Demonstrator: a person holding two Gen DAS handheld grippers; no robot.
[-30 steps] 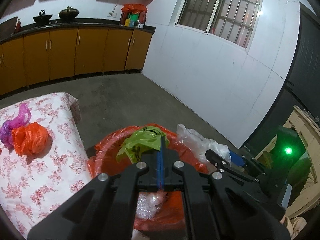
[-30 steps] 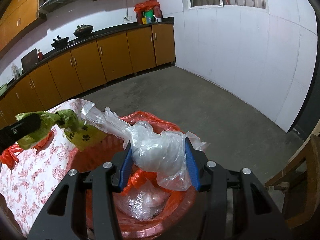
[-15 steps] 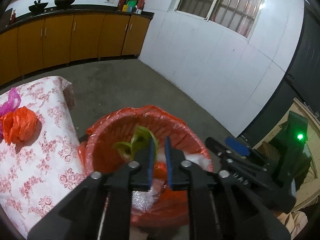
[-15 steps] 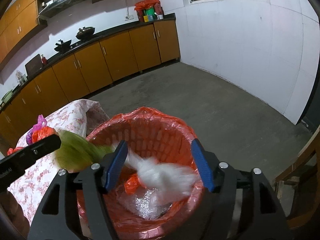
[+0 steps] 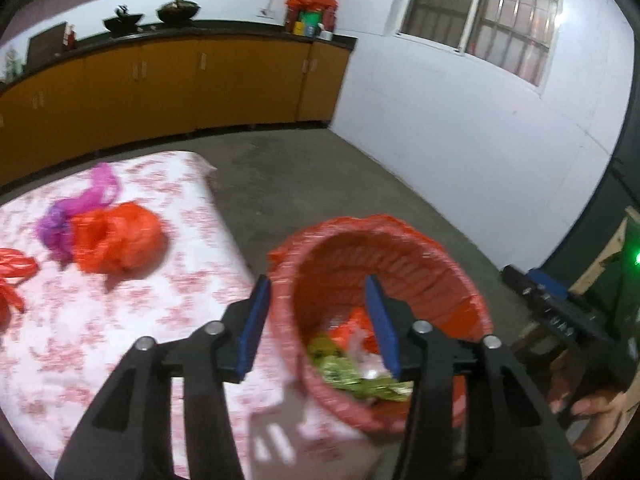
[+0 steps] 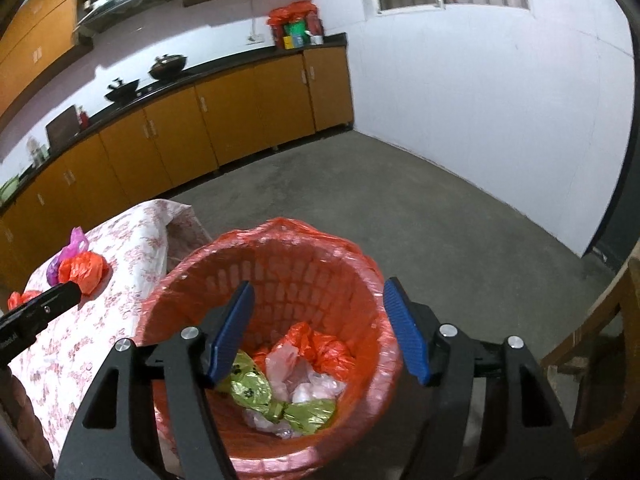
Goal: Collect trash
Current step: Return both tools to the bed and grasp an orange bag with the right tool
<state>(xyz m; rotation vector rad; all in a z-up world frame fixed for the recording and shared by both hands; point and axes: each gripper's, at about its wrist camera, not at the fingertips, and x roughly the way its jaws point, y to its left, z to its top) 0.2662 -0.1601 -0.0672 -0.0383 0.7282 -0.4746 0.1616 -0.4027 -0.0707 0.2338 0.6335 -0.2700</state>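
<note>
**Left wrist, right wrist: both claws empty over the bin**

Left wrist view: my left gripper (image 5: 318,320) has its jaws opening, and nothing is between the blue pads (image 5: 252,328). Its tips hang over the near rim of the bin (image 5: 420,240), which wears an orange liner and stands on the concrete floor just beside the table (image 5: 120,340). Inside the bin I see a green bag (image 5: 352,376) lying with clear and orange plastic. On the floral tablecloth, well apart from the bin, sit an orange bag (image 5: 116,240) and a purple bag (image 5: 76,212), touching each other; more orange scraps (image 5: 12,276) lie at the left edge. The picture is blurred, so finer detail is lost. At the lower right a hand (image 5: 588,408) holds the other tool.

Right wrist view: my right gripper (image 6: 322,332) stands wide open above the mouth of the bin (image 6: 360,256), gripping nothing. Below it, at the bottom, the green bag (image 6: 280,400) rests against a clear bag (image 6: 304,376) and crumpled orange plastic (image 6: 320,344). To the left, on the table (image 6: 132,248), the orange bag (image 6: 84,270) and purple bag (image 6: 64,258) remain uncollected, with the tip of the left gripper (image 6: 44,308) showing in front of them.
</note>
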